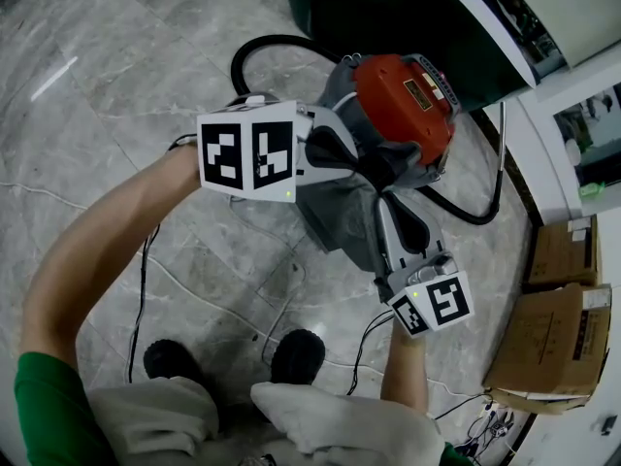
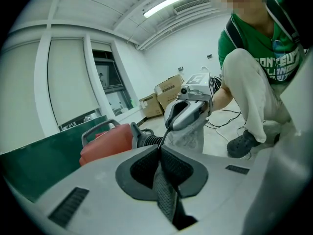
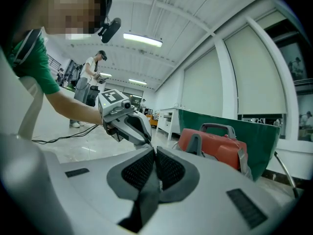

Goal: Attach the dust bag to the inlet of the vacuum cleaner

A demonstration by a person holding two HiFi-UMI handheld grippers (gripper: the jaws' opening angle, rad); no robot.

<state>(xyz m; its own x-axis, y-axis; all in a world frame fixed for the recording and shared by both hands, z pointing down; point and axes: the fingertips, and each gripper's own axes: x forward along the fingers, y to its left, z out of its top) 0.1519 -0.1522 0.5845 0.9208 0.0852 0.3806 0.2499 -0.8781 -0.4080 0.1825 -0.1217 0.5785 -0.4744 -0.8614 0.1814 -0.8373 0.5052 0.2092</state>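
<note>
The red vacuum cleaner (image 1: 403, 100) stands on the marble floor with its black hose (image 1: 254, 47) curling behind it. In front of it hangs the grey dust bag (image 1: 340, 214), held up between both grippers. My left gripper (image 1: 374, 163) comes in from the left and is shut on the bag's upper edge. My right gripper (image 1: 386, 200) points up from below and is shut on the same edge, close beside it. In the left gripper view the left gripper (image 2: 160, 148) pinches grey mesh fabric (image 2: 166, 195). In the right gripper view the right gripper (image 3: 155, 153) pinches the fabric (image 3: 146, 195). The vacuum's inlet is hidden.
Cardboard boxes (image 1: 558, 338) are stacked at the right. A dark green panel (image 1: 388, 8) rises behind the vacuum. Thin cables (image 1: 146, 260) trail over the floor near the person's shoes (image 1: 296, 352). Another person (image 3: 90, 80) stands far off in the right gripper view.
</note>
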